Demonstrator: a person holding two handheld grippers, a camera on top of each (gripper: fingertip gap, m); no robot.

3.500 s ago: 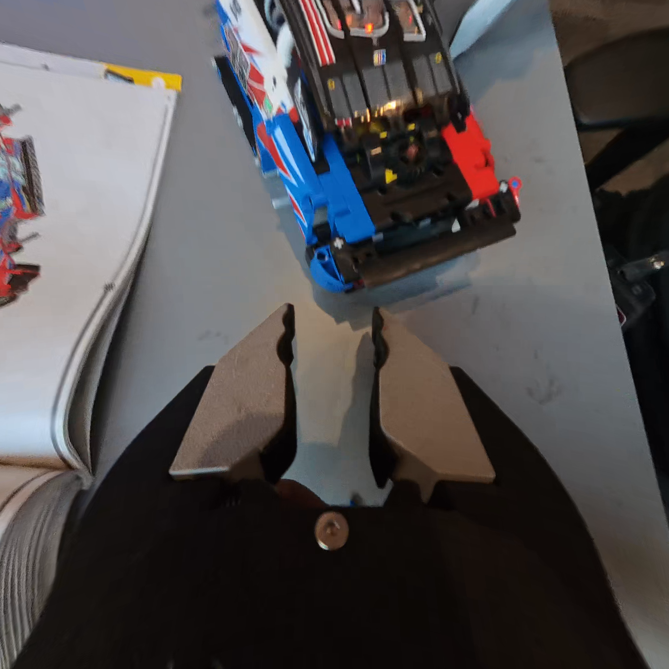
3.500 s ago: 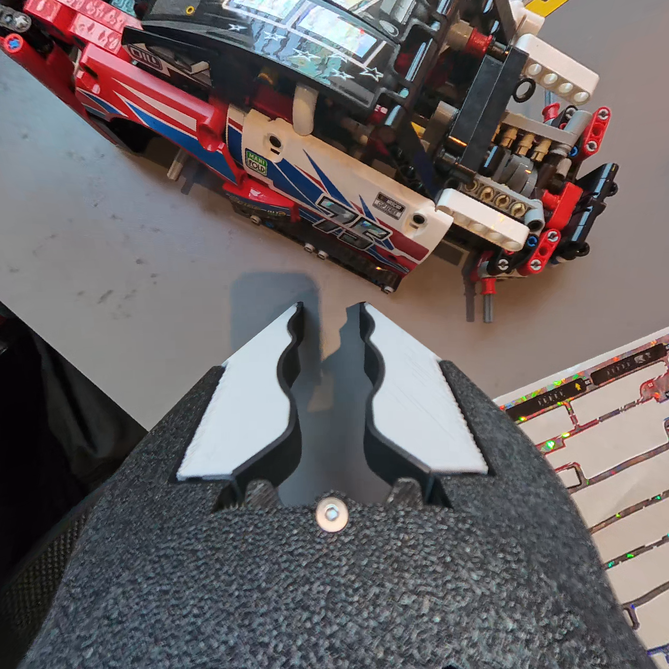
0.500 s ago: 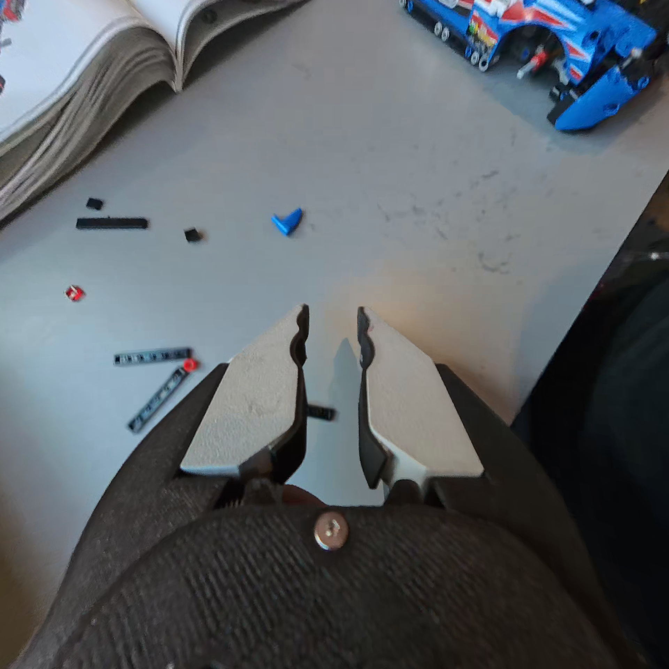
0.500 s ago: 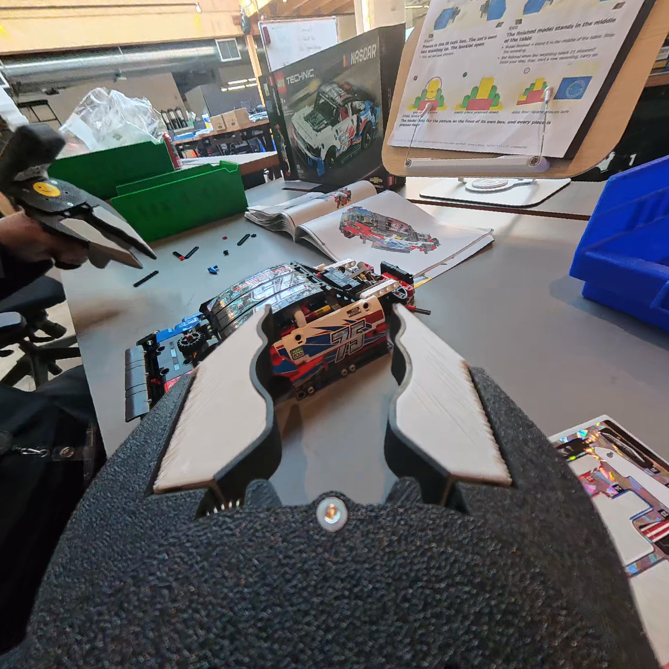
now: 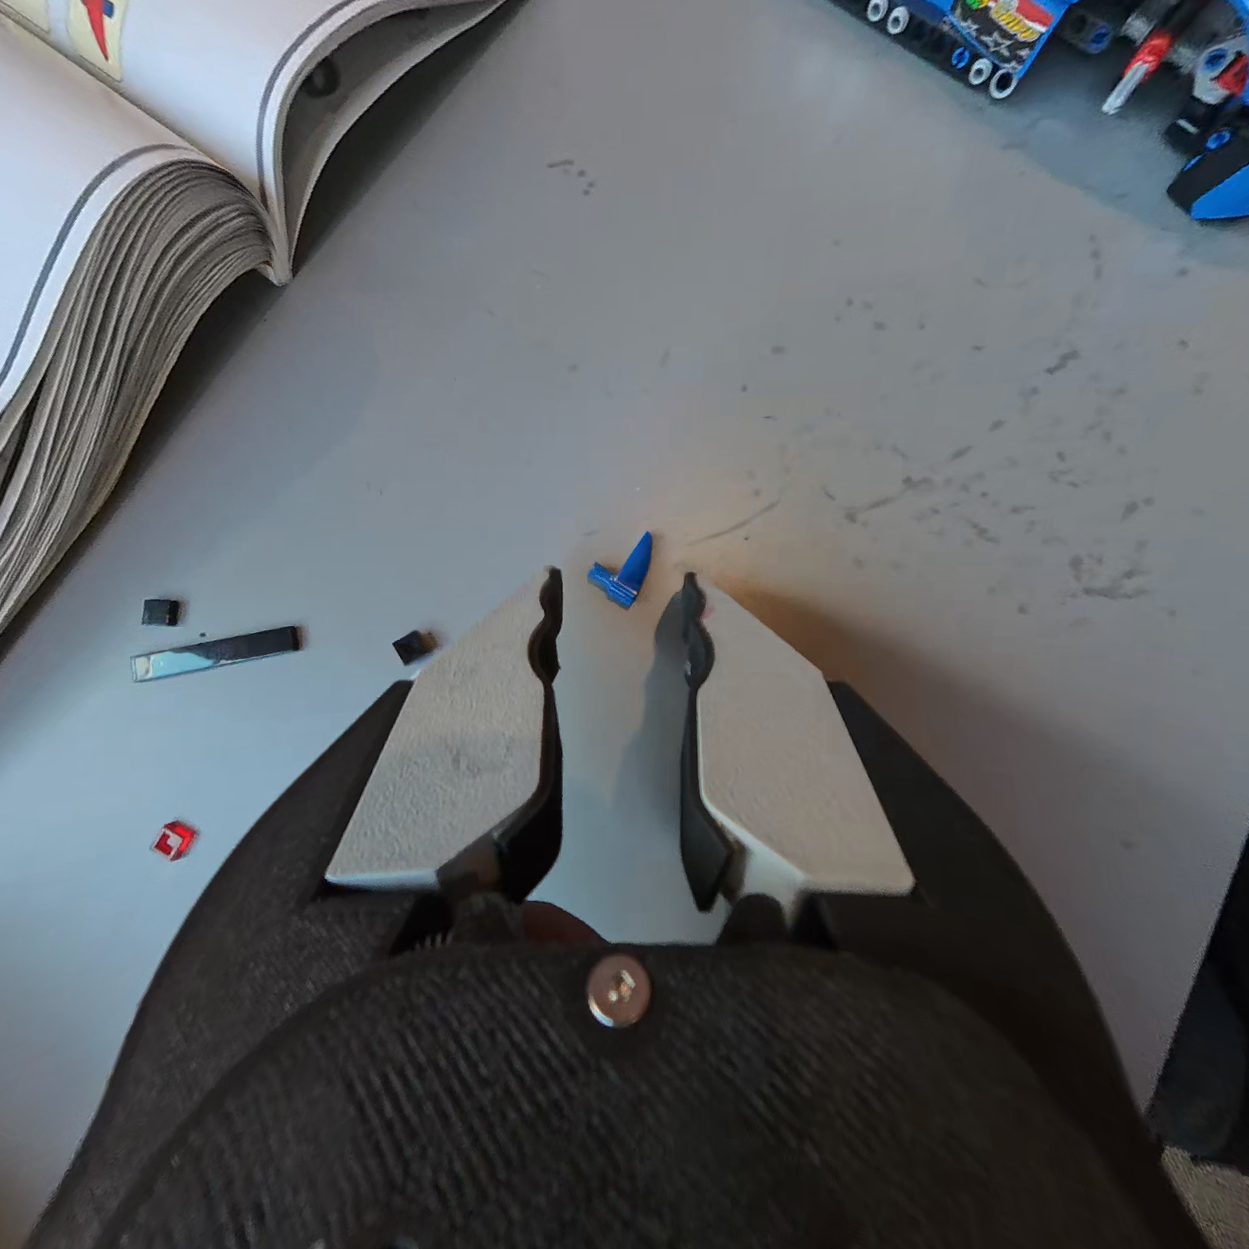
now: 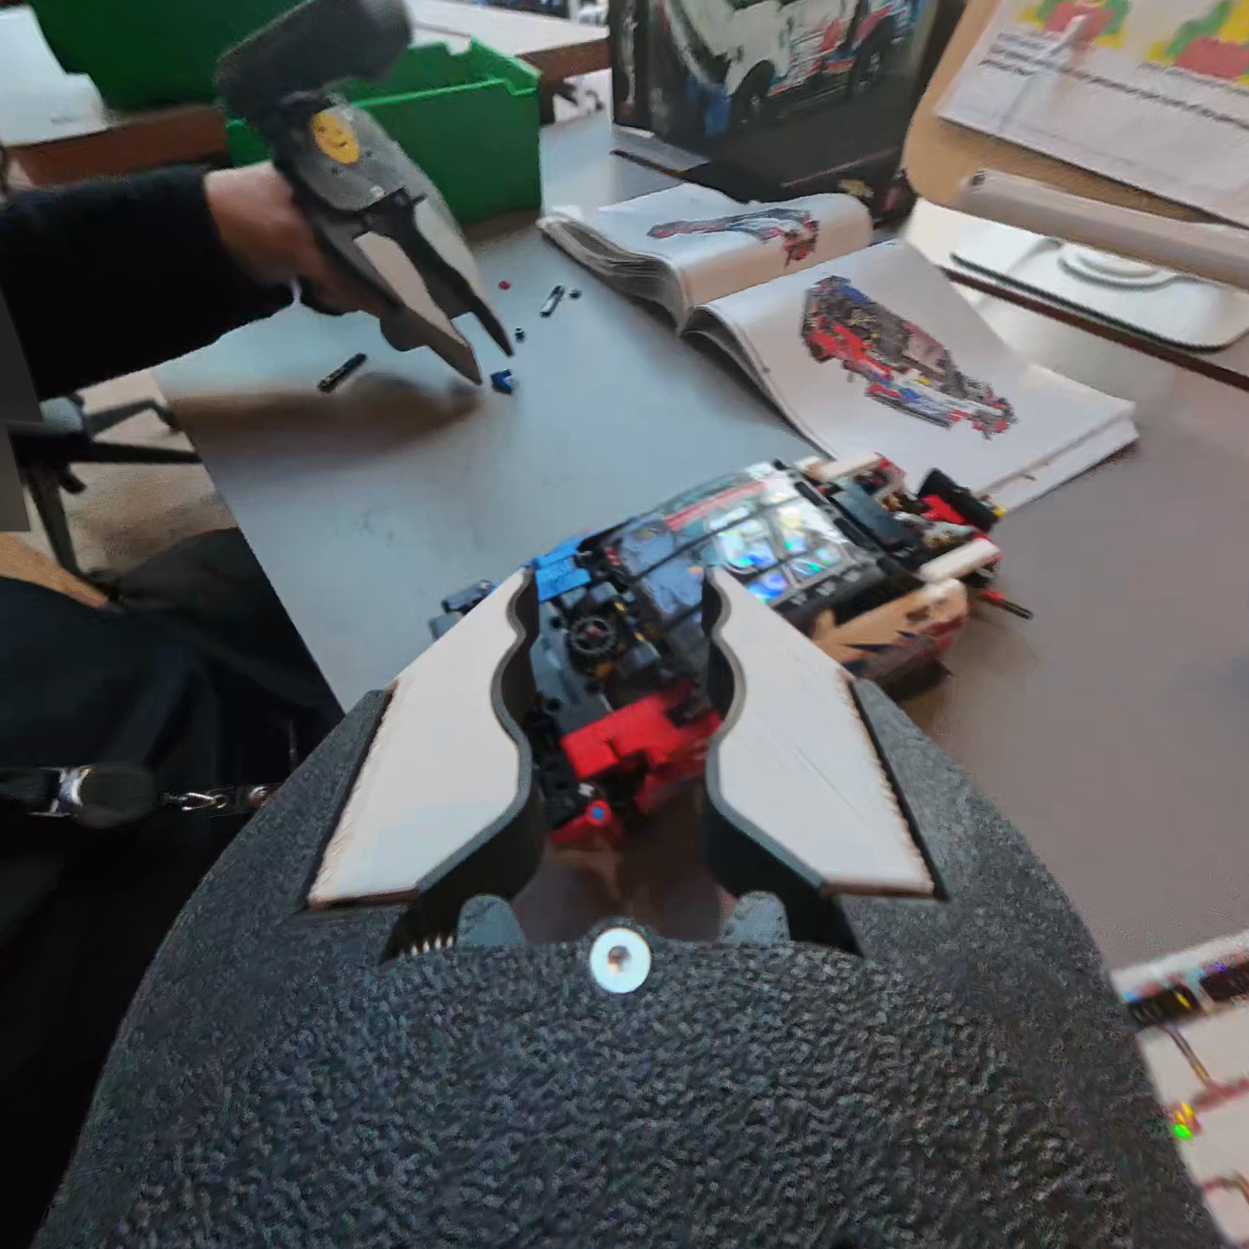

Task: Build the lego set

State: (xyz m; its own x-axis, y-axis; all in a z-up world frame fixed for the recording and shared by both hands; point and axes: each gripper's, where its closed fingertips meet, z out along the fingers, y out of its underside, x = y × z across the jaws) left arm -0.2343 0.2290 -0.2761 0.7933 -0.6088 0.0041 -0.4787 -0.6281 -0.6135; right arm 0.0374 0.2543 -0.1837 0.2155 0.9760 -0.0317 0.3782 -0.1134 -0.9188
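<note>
hovering low, the left gripper (image 5: 620,574) has jaws parted and empty; the blue piece (image 5: 625,573) lies on the table (image 5: 878,338) just ahead between its tips, point aimed away. the right gripper (image 6: 618,595), open around nothing, faces the car (image 6: 777,574), well apart.

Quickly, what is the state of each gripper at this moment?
Left gripper: open, holding nothing, tips on either side of the small blue pointed Lego piece.
Right gripper: open, holding nothing, over the red, blue and black Lego car.
</note>
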